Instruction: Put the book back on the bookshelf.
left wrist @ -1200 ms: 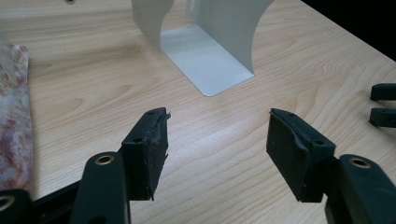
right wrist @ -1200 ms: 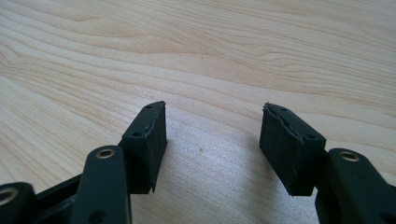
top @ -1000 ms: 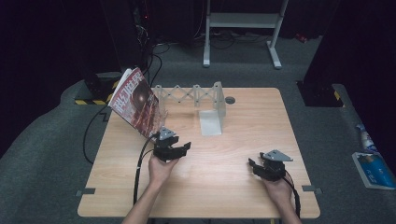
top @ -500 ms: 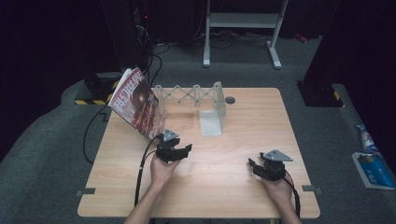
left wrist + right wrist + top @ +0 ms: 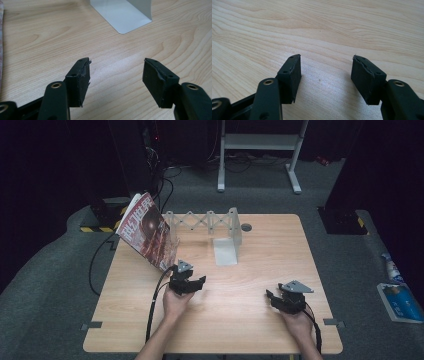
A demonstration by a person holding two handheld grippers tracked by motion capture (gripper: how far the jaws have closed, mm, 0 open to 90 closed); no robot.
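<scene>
Bright overhead light on the table; dark surroundings, soft shadows, slight blur.

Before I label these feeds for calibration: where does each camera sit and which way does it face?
High view: above the person's side, looking forward and down at the table; forearms, both hands, left tool, right tool.
Left gripper view: on the left tool, facing the white bookend, shared with the high view.
Right gripper view: on the right tool, facing bare wood.

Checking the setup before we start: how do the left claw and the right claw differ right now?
The left claw sits close to the magazine, nearer the white bookend; the right claw sits apart, over bare table. The left claw's view catches the bookend; the right's shows wood. Both are open and empty.
</scene>
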